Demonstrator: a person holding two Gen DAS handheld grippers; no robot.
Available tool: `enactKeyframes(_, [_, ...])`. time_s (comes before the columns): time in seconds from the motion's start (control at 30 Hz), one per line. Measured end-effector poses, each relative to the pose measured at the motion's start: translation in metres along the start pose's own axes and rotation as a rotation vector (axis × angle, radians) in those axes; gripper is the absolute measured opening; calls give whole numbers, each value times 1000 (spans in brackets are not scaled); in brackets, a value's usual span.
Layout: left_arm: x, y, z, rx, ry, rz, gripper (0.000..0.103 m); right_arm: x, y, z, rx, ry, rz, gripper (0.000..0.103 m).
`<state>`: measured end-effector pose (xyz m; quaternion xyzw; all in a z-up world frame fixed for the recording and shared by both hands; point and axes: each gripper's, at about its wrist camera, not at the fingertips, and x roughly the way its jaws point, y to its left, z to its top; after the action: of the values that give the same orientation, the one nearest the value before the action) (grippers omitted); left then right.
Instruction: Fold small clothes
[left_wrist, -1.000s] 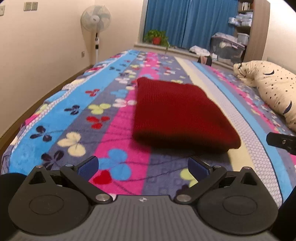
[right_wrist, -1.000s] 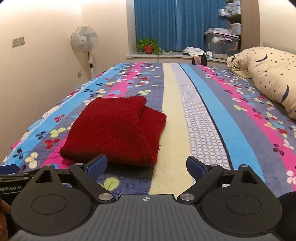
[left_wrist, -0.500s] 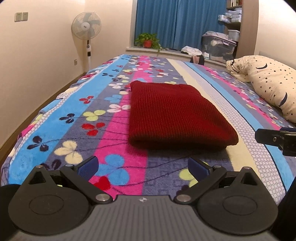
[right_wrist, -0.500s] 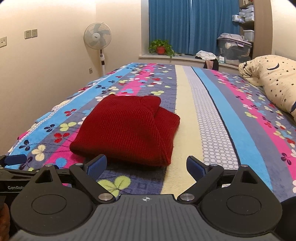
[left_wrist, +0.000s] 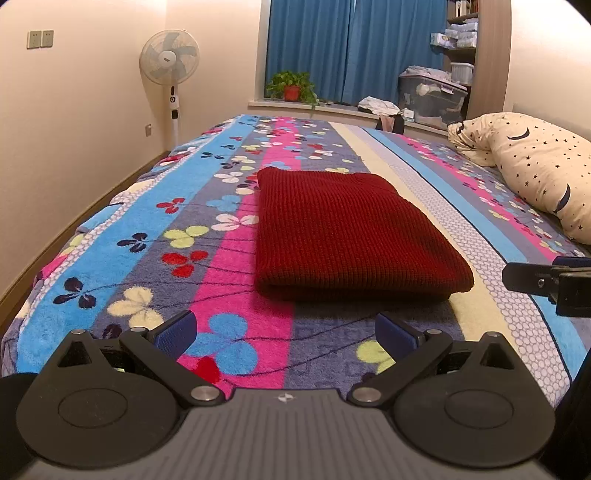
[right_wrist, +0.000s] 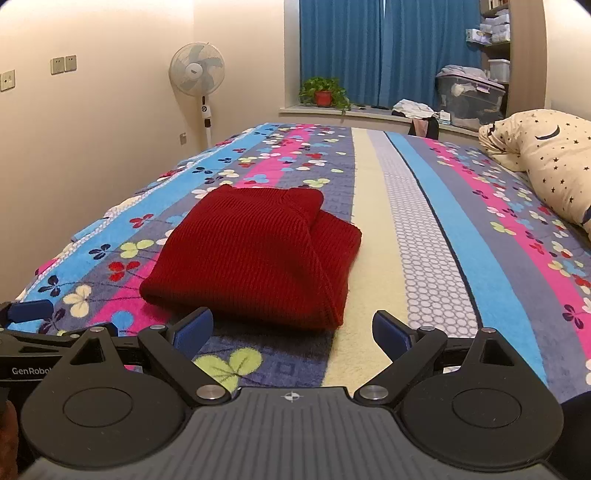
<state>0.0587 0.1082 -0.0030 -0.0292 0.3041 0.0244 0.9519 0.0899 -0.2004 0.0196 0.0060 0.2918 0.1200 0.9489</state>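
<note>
Left claw (left_wrist: 284, 330) and right claw (right_wrist: 291, 328) both gape wide, empty.

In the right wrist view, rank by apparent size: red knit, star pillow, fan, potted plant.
1. red knit
2. star pillow, partly cut off
3. fan
4. potted plant
Fan and plant stand farther away, so true sizes stay unsure.

One red sweater (left_wrist: 347, 229), one fan (left_wrist: 169, 62), one pillow (left_wrist: 535, 166), one potted plant (left_wrist: 291, 86), two tools (left_wrist: 284, 334)

Floral striped blanket (left_wrist: 110, 258), star-print pillow (left_wrist: 543, 173), standing fan (left_wrist: 170, 62), potted plant (left_wrist: 291, 86), blue curtains (left_wrist: 354, 48)
</note>
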Motion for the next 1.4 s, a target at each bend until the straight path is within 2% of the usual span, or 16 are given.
enactKeyframes(1.4, [2, 0, 1, 10, -5, -12, 103, 1, 4, 0, -6, -7, -2, 94])
